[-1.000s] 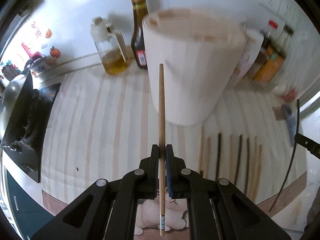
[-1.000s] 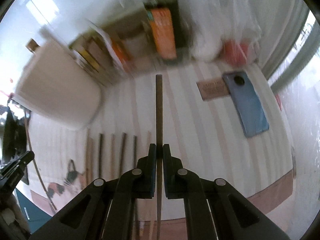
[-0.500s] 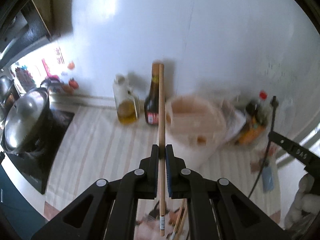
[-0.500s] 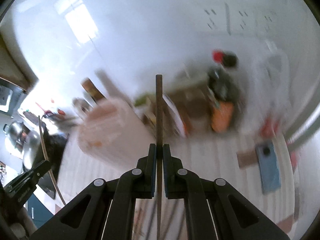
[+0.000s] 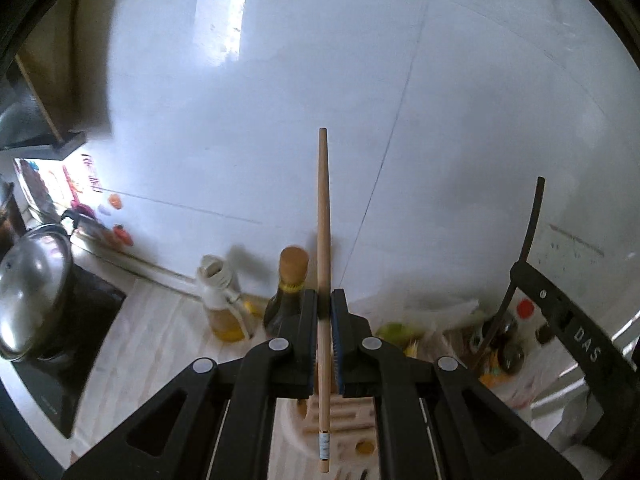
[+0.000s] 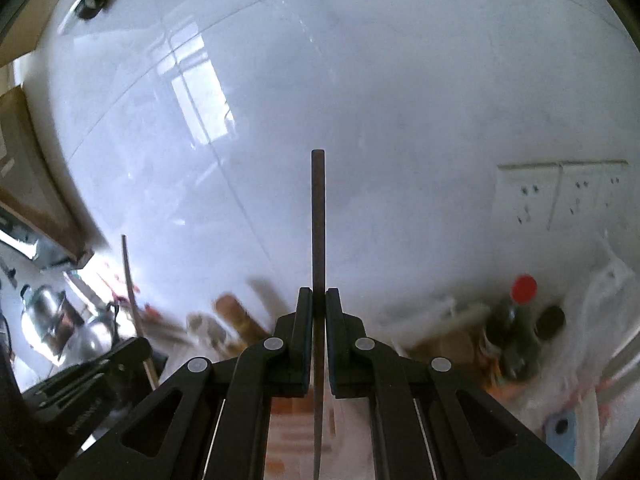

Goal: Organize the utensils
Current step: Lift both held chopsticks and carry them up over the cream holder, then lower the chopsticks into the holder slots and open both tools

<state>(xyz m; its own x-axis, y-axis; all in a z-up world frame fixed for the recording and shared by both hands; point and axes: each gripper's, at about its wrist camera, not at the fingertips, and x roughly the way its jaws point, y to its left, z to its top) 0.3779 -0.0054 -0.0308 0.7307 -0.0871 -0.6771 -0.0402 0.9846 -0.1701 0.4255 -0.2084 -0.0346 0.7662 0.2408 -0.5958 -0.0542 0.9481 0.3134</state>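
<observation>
My left gripper is shut on a light wooden chopstick that stands upright through its jaws, its lower end above the pale slotted utensil holder below. My right gripper is shut on a dark chopstick, also upright, over the blurred top of the holder. In the left wrist view the right gripper appears at the right with the dark chopstick rising from it. In the right wrist view the left gripper shows at lower left with the light chopstick.
Behind the holder stand an oil bottle and a dark sauce bottle. A steel pot sits on the stove at left. Jars and bags crowd the right, with wall sockets above and a blue phone on the counter.
Both grippers have risen and tilted up with their chopsticks; the holder has dropped from view centre to the bottom edge, the row of chopsticks on the counter has left view, and the white wall now fills both views.
</observation>
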